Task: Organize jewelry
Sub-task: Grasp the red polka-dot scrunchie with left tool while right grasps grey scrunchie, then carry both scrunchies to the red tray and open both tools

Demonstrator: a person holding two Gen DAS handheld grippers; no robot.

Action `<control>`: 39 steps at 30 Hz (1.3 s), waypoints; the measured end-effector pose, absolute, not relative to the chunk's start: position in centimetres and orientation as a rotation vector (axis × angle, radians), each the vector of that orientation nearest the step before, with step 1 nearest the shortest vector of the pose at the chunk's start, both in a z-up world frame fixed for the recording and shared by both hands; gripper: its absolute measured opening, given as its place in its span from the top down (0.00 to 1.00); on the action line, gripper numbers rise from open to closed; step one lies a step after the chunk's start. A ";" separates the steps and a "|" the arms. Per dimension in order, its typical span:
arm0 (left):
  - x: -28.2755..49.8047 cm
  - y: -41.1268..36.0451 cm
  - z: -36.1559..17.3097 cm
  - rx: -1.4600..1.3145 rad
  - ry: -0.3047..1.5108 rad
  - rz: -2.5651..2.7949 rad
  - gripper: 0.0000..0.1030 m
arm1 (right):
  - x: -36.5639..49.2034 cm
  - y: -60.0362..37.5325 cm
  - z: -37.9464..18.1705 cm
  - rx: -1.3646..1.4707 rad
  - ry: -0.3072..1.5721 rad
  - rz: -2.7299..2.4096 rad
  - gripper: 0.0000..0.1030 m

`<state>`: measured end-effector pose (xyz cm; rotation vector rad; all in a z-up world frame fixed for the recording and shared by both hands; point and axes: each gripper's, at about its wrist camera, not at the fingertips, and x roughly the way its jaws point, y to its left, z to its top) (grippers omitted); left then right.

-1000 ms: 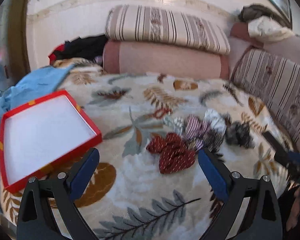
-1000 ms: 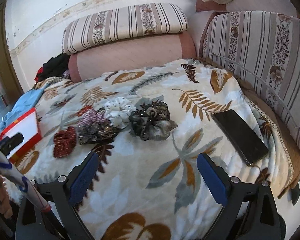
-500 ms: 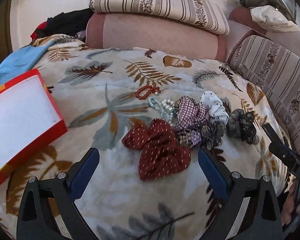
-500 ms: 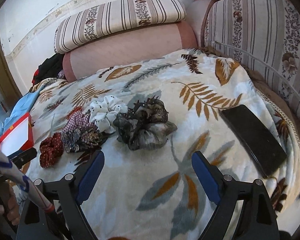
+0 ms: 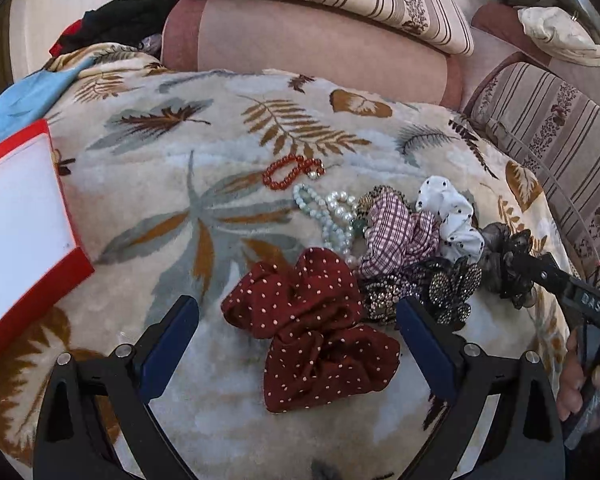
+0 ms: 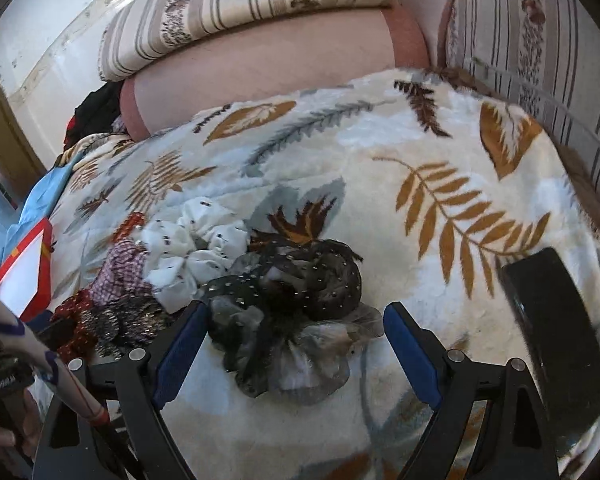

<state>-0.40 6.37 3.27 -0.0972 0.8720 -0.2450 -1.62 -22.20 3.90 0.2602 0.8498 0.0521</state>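
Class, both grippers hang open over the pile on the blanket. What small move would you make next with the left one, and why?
Probably lower the left gripper a little and close on the red dotted scrunchie. Its jaws stand open with that scrunchie lying between them, not yet pressed, and it is the piece lying nearest the red box at the left.

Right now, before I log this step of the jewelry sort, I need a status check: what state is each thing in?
left gripper: open, red dotted scrunchie lying between its fingers, not gripped.
right gripper: open, black sheer scrunchie between its fingers, not gripped.
red box: open, nothing visible inside.
red bead bracelet: loose on the blanket.
pearl strands: tangled together.
phone: face up, screen dark.
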 end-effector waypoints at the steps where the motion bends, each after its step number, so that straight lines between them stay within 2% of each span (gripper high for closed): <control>1: -0.3 6.2 3.0 -0.092 0.885 -0.250 0.04 | -1.3 -22.3 3.6 0.268 0.863 0.050 0.10; 5: 0.0 5.6 1.9 -0.060 0.906 -0.239 0.04 | -0.5 -22.3 2.3 0.314 0.911 0.065 0.11; 6: 0.0 5.6 1.8 -0.055 0.899 -0.228 0.07 | -0.5 -22.1 2.1 0.295 0.913 0.055 0.17; 7: 0.0 5.7 1.6 -0.054 0.896 -0.219 0.16 | -0.5 -21.9 2.1 0.288 0.911 0.055 0.30; 8: 0.1 5.8 1.5 -0.057 0.899 -0.215 0.22 | -0.5 -21.8 2.1 0.288 0.911 0.065 0.37; 10: 0.1 6.2 1.6 -0.060 0.889 -0.193 0.37 | -0.6 -21.5 2.1 0.294 0.910 0.089 0.60; 11: 0.1 6.4 1.6 -0.067 0.887 -0.197 0.40 | -0.8 -21.4 2.2 0.290 0.903 0.093 0.63; 13: 0.1 6.8 1.8 -0.087 0.879 -0.198 0.58 | -1.1 -21.3 2.5 0.289 0.889 0.099 0.73; 14: 0.1 6.9 1.8 -0.095 0.879 -0.205 0.63 | -1.2 -21.4 2.6 0.294 0.882 0.101 0.74; 15: 0.1 7.0 1.9 -0.108 0.878 -0.220 0.73 | -1.4 -21.5 2.8 0.303 0.867 0.107 0.76; 16: 0.1 7.1 1.9 -0.116 0.876 -0.230 0.77 | -1.6 -21.6 3.1 0.306 0.855 0.111 0.78; 26: -1.3 7.3 4.6 -0.098 0.743 -0.229 0.79 | -3.1 -22.9 5.2 0.355 0.738 0.092 0.79; 39: -1.5 7.9 5.0 -0.090 0.744 -0.195 0.79 | -4.1 -22.6 6.6 0.336 0.663 0.095 0.79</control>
